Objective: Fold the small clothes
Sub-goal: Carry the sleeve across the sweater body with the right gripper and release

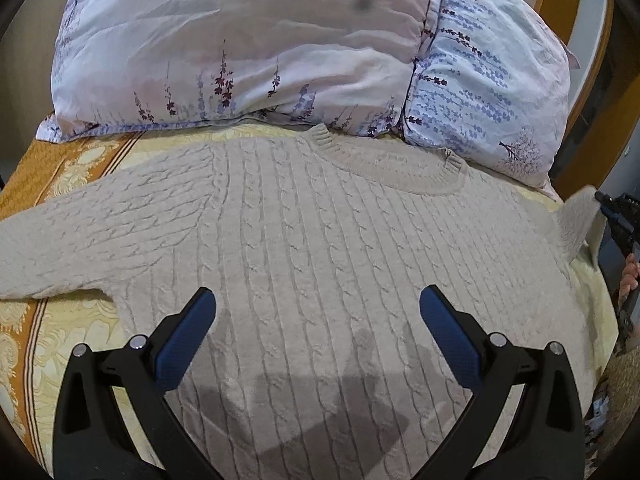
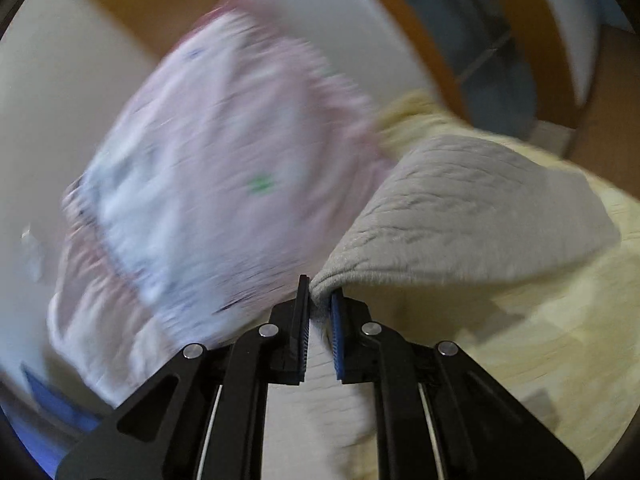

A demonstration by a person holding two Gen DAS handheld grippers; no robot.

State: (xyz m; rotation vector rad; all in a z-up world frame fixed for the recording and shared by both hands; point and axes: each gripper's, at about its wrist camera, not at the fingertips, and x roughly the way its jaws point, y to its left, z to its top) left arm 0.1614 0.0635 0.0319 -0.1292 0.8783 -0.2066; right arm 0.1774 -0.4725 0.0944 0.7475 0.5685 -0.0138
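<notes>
While the sweater lies collar toward the pillows — left tool wide, right tool pinching its sleeve.

A sweater lies spread flat on the bed, its neck toward 2 pillows that lie behind it at the head of the bed. One sleeve stretches out to the left. The left tongs hang above the sweater's body, touching nothing. At the right edge, the right tongs hold the other sleeve, which is lifted off the bed.
</notes>
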